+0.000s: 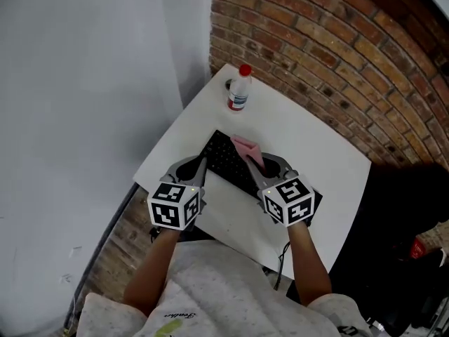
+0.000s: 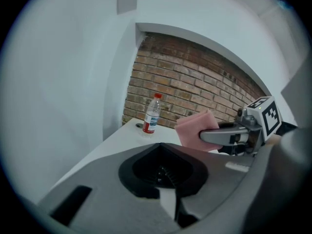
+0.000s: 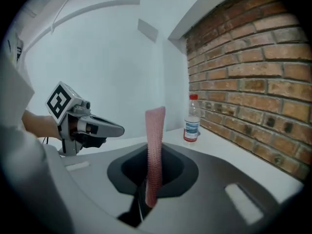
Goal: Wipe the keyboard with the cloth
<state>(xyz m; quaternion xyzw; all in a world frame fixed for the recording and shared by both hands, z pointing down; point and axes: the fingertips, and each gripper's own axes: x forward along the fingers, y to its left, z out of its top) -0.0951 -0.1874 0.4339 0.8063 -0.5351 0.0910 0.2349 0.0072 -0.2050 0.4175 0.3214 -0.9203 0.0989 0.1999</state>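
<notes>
A black keyboard (image 1: 226, 159) lies on the white table (image 1: 302, 139), straight ahead of me. My right gripper (image 1: 252, 167) is shut on a folded pink cloth (image 1: 247, 149), which stands up out of its jaws above the keyboard's middle. In the right gripper view the cloth (image 3: 155, 140) rises as a thin edge-on strip from the right gripper (image 3: 151, 184). My left gripper (image 1: 203, 163) hovers over the keyboard's left end, shut and holding nothing. From the left gripper view I see the cloth (image 2: 194, 128) clamped beside the left gripper (image 2: 165, 177). The keyboard is hidden in both gripper views.
A clear plastic bottle with a red cap (image 1: 239, 90) stands at the table's far corner, near the brick wall (image 1: 337, 55). A white wall (image 1: 84, 83) runs along the left. A cable (image 1: 283, 258) hangs off the table's near edge.
</notes>
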